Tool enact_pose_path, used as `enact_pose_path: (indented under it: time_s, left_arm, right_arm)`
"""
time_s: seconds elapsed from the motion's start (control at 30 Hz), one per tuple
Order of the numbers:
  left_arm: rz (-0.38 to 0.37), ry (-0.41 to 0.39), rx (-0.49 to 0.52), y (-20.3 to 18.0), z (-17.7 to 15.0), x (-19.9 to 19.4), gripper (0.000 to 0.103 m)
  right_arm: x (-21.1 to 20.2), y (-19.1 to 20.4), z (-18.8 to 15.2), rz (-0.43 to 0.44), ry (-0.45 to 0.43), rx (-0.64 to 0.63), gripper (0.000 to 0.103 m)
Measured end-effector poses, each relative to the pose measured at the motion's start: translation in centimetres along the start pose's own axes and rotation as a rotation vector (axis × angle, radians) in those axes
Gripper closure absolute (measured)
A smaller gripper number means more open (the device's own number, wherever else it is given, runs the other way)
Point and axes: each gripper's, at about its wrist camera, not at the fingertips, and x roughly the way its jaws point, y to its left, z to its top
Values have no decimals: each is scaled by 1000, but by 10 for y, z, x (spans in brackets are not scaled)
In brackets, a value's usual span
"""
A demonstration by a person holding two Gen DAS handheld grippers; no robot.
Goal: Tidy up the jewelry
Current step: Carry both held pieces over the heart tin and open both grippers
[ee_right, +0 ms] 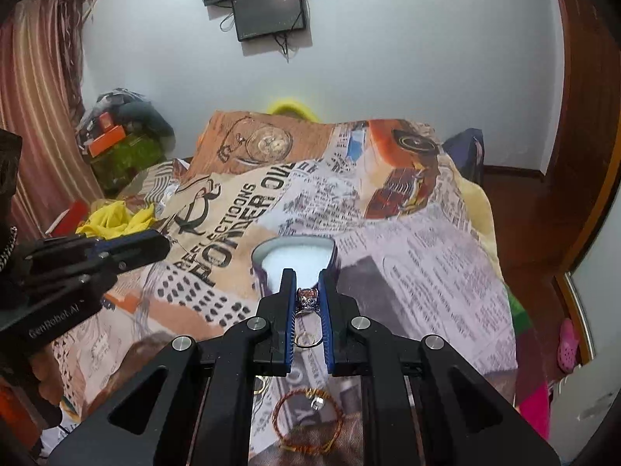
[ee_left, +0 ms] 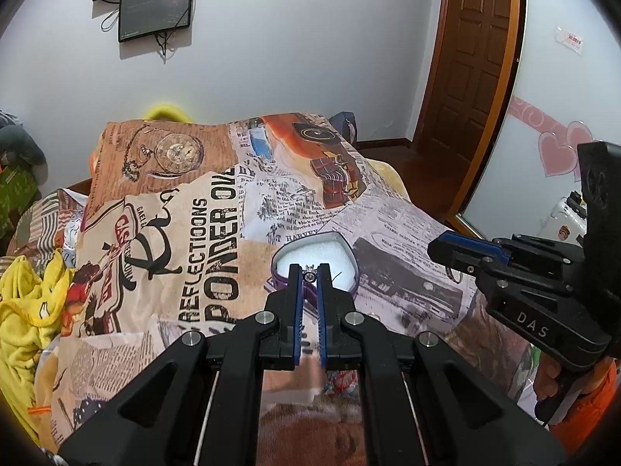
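A purple heart-shaped jewelry box (ee_left: pixel 317 268) with white foam inside lies open on the printed bedspread; the right wrist view shows the box (ee_right: pixel 294 262) too. My left gripper (ee_left: pixel 309 270) is shut on a small silver ring with a stone (ee_left: pixel 309 272), held above the box's near rim. My right gripper (ee_right: pixel 307 279) is shut on a larger silver ring with a pink stone (ee_right: pixel 307 310), just short of the box. Seen from the left wrist, the right gripper (ee_left: pixel 446 248) hangs right of the box. From the right wrist, the left gripper (ee_right: pixel 155 246) is at the left.
A red-and-gold cord bracelet (ee_right: pixel 308 421) and a gold ring (ee_right: pixel 261 386) lie on the bedspread (ee_right: pixel 427 272) below my right gripper. Yellow cloth (ee_left: pixel 23 310) is bunched at the bed's left edge. A wooden door (ee_left: pixel 469 58) and a mirror stand to the right.
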Motion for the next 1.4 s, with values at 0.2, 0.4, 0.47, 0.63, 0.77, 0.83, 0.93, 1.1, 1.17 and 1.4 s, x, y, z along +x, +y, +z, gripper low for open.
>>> enact_pose_path:
  time_s: [0.2, 0.4, 0.47, 0.63, 0.77, 0.83, 0.93, 1.1, 1.17, 1.4]
  left_arm:
    - [0, 2, -2, 3, 11, 17, 98]
    - [-2, 16, -2, 6, 18, 36, 98]
    - [3, 18, 2, 6, 20, 42, 98]
    - [17, 32, 7, 9, 24, 58, 98]
    - [17, 63, 0, 15, 25, 76, 98]
    - [25, 75, 6, 16, 25, 84, 98]
    - [27, 92, 11, 18, 24, 96, 98]
    - [7, 133, -2, 22, 22, 117, 98]
    - [-1, 146, -7, 22, 20, 123, 98]
    - [-15, 169, 5, 20, 17, 137, 98]
  right_arm:
    - [11, -1, 9, -4, -12, -12, 93]
    - [28, -2, 18, 2, -12, -26, 93]
    - [33, -2, 19, 3, -10, -30, 93]
    - [46, -4, 21, 15, 8, -31, 93]
    - [59, -9, 22, 25, 32, -29, 93]
    - [66, -11, 23, 34, 48, -25, 93]
    - [75, -15, 23, 51, 74, -19, 93]
    - [91, -21, 24, 93, 128, -1, 93]
    - [97, -23, 25, 101, 143, 4, 93]
    - [110, -22, 22, 118, 181, 0, 93]
